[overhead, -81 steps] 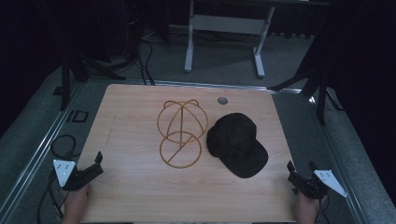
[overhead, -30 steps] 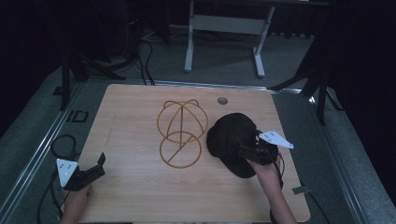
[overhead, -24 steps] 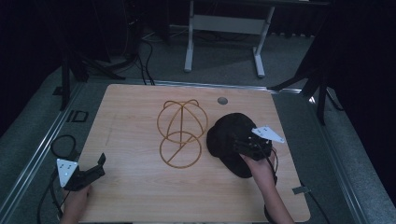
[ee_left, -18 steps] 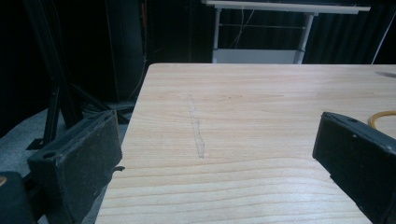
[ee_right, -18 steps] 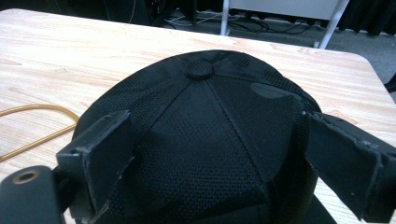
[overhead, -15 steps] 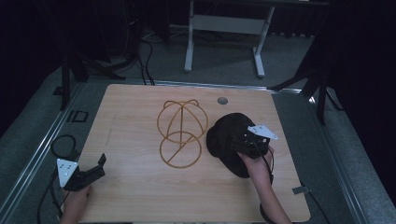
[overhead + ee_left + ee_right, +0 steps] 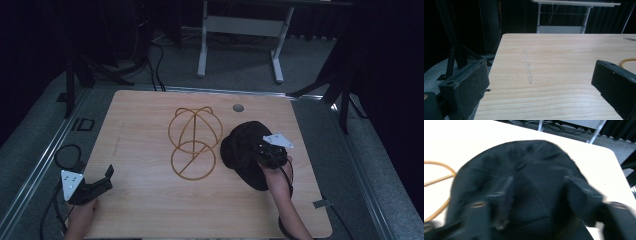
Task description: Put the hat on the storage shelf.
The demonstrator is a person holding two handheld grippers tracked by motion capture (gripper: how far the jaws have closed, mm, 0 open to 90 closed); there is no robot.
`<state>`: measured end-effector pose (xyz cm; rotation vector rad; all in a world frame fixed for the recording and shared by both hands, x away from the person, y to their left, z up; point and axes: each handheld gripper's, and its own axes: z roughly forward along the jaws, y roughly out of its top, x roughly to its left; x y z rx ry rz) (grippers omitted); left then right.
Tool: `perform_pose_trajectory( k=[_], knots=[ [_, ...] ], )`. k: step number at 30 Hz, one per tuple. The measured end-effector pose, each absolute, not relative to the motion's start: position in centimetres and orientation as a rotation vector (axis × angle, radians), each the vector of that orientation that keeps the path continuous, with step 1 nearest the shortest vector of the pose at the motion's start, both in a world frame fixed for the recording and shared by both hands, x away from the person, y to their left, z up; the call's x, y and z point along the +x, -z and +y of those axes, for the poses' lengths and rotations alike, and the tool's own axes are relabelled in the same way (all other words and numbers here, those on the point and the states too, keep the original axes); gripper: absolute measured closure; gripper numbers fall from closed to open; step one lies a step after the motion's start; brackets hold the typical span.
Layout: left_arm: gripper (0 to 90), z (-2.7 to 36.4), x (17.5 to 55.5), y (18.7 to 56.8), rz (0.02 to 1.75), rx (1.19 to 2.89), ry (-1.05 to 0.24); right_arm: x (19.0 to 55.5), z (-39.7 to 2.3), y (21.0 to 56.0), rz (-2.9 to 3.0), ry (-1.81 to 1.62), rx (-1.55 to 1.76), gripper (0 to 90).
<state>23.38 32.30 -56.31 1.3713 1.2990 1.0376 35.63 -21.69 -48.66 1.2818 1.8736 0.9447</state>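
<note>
Beside wire stand [image 7: 192,142] | cap [image 7: 245,150] brim apparently toward person | right hand-held gripper [image 7: 265,152] above

A light wooden table [image 7: 150,120] has a small round grey grommet [image 7: 238,107] near its far edge. Beyond it on the grey floor [image 7: 240,70] stands a pale metal desk frame [image 7: 240,30]. Black stand legs [image 7: 80,75] and loose cables [image 7: 157,65] lie at the left, more stand legs [image 7: 340,95] at the right.
</note>
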Motion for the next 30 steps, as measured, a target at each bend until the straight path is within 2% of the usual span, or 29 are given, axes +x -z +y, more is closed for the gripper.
perform_pose_trajectory(
  k=[1, 4, 5, 9, 11, 13, 14, 15, 16, 17, 19, 23, 24, 30],
  knots=[
    [1.7, 32.3, 23.4, 56.3, 1.299, 1.371, -1.037, 35.7, -22.0, 48.6, 1.873, -0.96, 1.297, 47.1],
    [1.7, 32.3, 23.4, 56.3, 1.299, 1.371, -1.038, 36.0, -22.2, 48.7, 1.889, -0.958, 1.294, 50.3],
    [1.7, 32.3, 23.4, 56.3, 1.3, 1.371, -1.038, 36.0, -22.0, 48.7, 1.891, -0.939, 1.28, 56.4],
    [1.7, 32.3, 23.4, 56.3, 1.298, 1.373, -1.041, 36.4, -21.9, 48.9, 1.894, -0.952, 1.293, 58.7],
    [1.7, 32.3, 23.4, 56.3, 1.299, 1.371, -1.04, 36.3, -21.7, 48.9, 1.888, -0.942, 1.275, 65.5],
    [1.7, 32.3, 23.4, 56.3, 1.299, 1.373, -1.04, 36.3, -21.5, 48.9, 1.892, -0.95, 1.257, 89.7],
    [1.7, 32.3, 23.3, 56.3, 1.299, 1.374, -1.04, 36.3, -21.4, 48.9, 1.881, -0.955, 1.269, 89.0],
    [1.7, 32.3, 23.3, 56.3, 1.298, 1.374, -1.04, 36.4, -21.4, 49.0, 1.892, -0.959, 1.264, 77.3],
    [1.7, 32.3, 23.3, 56.3, 1.298, 1.374, -1.041, 36.5, -21.3, 49.0, 1.916, -0.993, 1.258, 59.5],
    [1.7, 32.3, 23.3, 56.3, 1.297, 1.376, -1.041, 36.6, -21.0, 49.1, 1.935, -0.995, 1.256, 50.7],
    [1.7, 32.3, 23.3, 56.3, 1.296, 1.377, -1.041, 36.1, -20.7, 48.7, 1.929, -1.036, 1.237, 38.9],
    [1.7, 32.3, 23.3, 56.3, 1.297, 1.377, -1.042, 33.7, -20.2, 47.4, 1.932, -1.146, 1.19, 28.1],
    [1.7, 32.3, 23.3, 56.3, 1.297, 1.377, -1.042, 33.2, -19.8, 47.4, 1.949, -1.134, 1.161, 22.1],
    [1.7, 32.2, 23.3, 56.3, 1.298, 1.378, -1.043, 31.9, -17.5, 49.4, 2.076, -0.974, 0.966, 21.0]
  ],
)
